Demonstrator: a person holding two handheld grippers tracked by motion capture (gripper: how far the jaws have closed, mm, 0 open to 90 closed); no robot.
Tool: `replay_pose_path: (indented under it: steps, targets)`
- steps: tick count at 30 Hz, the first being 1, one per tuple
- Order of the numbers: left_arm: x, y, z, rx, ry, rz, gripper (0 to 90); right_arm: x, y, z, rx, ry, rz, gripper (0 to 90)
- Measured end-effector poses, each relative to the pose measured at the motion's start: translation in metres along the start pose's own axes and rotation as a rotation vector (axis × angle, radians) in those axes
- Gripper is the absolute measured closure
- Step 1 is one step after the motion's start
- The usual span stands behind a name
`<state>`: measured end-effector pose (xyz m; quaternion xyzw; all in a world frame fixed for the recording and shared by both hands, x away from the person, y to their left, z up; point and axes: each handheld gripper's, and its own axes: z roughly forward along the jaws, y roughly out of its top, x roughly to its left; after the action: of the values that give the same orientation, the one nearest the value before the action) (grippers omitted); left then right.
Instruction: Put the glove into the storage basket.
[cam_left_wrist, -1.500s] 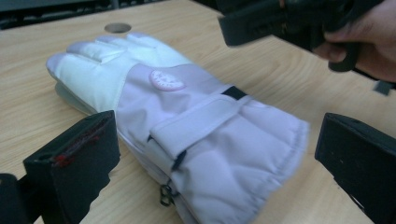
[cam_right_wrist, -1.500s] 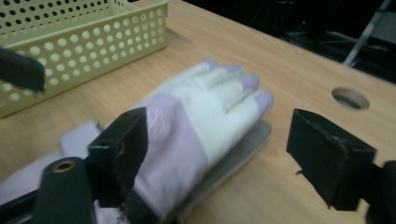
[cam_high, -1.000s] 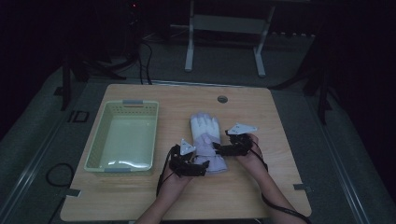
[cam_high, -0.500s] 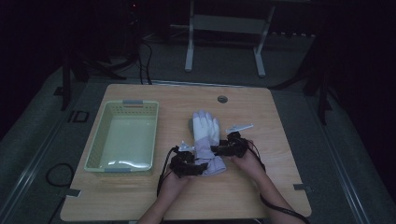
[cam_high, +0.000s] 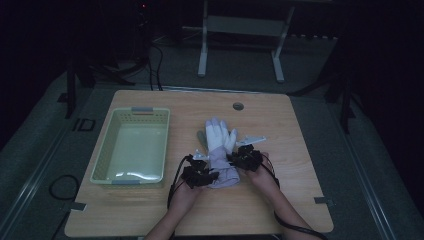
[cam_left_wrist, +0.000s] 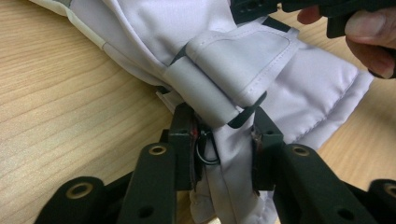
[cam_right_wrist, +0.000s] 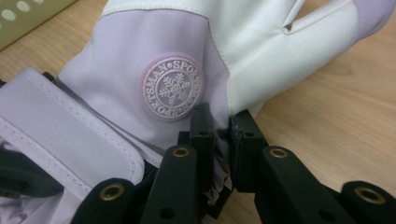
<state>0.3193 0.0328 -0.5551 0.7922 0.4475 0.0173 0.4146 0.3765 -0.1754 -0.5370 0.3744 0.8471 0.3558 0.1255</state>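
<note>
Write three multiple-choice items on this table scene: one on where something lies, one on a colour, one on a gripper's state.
1. Where does the basket stand relative to the glove?
A. To its left in the high view
B. To its right in the high view
C. On top of it

2. What colour is the round snowflake badge on the glove?
A. Bright red
B. Pale lilac with white lettering
C. Black

3. How does the left gripper stand?
A. Wide open above the basket
B. Shut on nothing, lifted off the table
C. Shut on the glove's cuff

Answers:
1 A: in the high view the green basket sits left of the glove.
2 B: the right gripper view shows the badge close up, lilac with white letters.
3 C: the left gripper view shows its jaws, which have just been closing, pinching the cuff fabric.
</note>
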Motion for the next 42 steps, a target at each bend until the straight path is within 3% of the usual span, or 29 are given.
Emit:
replay_pose_path:
  steps: [10,26,29,34,42]
  targets:
    - [-0.005,0.015,-0.017,-0.006,-0.008,0.023,70.8,0.003,0.008,-0.02,-0.055,-0.007,0.021,82.3]
    - [-0.009,0.054,-0.061,-0.049,-0.016,0.082,71.4,0.011,0.047,-0.056,-0.154,-0.029,0.017,82.5]
    - [-0.007,0.061,-0.072,-0.058,-0.014,0.096,71.4,0.016,0.059,-0.061,-0.174,-0.032,0.007,82.5]
    - [0.005,0.069,-0.091,-0.066,-0.038,0.079,71.3,0.024,0.077,-0.065,-0.2,-0.023,-0.001,82.6]
    - [0.015,0.072,-0.123,-0.048,0.023,0.113,71.3,0.044,0.1,-0.057,-0.22,0.001,-0.014,82.6]
